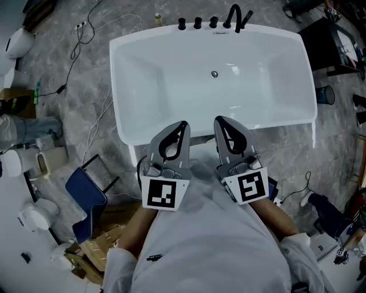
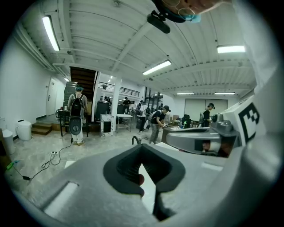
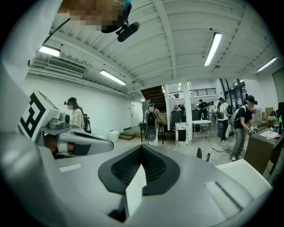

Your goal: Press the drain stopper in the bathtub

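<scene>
Though near bathtub [image 1: 189,91], hand-held grippers [image 1: 183,123] [image 1: 218,119] (closed)

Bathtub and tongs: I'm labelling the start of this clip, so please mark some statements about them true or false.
1. The drain stopper sits in the floor of the bathtub, nearer the faucet end. True.
2. The right tongs are pressing on the drain stopper. False: they are held at the tub's near edge, well apart from it.
3. The left tongs and the right tongs are both shut, with nothing between them. True.
4. The faucet is white like the tub. False: it is black.
</scene>
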The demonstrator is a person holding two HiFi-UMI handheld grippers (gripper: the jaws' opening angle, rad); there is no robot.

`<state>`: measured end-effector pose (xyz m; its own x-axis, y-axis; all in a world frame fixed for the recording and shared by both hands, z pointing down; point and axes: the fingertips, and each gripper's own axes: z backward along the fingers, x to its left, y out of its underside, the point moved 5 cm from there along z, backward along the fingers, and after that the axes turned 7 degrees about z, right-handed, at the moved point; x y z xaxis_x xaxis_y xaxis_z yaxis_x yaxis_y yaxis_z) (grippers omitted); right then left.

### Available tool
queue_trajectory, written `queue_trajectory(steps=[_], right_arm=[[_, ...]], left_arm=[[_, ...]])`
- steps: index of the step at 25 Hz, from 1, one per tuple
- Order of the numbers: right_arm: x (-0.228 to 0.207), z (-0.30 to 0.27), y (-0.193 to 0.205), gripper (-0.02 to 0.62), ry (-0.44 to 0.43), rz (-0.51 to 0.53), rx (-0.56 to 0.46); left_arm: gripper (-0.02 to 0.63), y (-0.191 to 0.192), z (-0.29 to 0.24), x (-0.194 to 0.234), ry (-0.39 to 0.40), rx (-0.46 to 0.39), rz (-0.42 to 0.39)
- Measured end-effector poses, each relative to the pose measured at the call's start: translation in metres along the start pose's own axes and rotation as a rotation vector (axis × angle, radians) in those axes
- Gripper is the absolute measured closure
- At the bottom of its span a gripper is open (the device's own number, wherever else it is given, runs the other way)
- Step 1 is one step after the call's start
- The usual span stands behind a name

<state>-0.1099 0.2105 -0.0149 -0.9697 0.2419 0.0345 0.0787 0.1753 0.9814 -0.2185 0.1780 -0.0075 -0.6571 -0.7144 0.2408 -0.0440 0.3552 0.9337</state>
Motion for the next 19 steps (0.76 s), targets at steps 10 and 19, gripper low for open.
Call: queue_trajectory(steps=[10,19], right_arm=[[0.007,-0.008,0.001,0.601,0.015,-0.018,0.016],[0.014,-0.016,-0.012,0.601,0.010,-0.005,0.030]], left_arm=[[0.601,0.005,0.003,0.016,0.003,0.013,0.026],[0.601,0.003,0.008,0.024,-0.002,-0.009,0.043]])
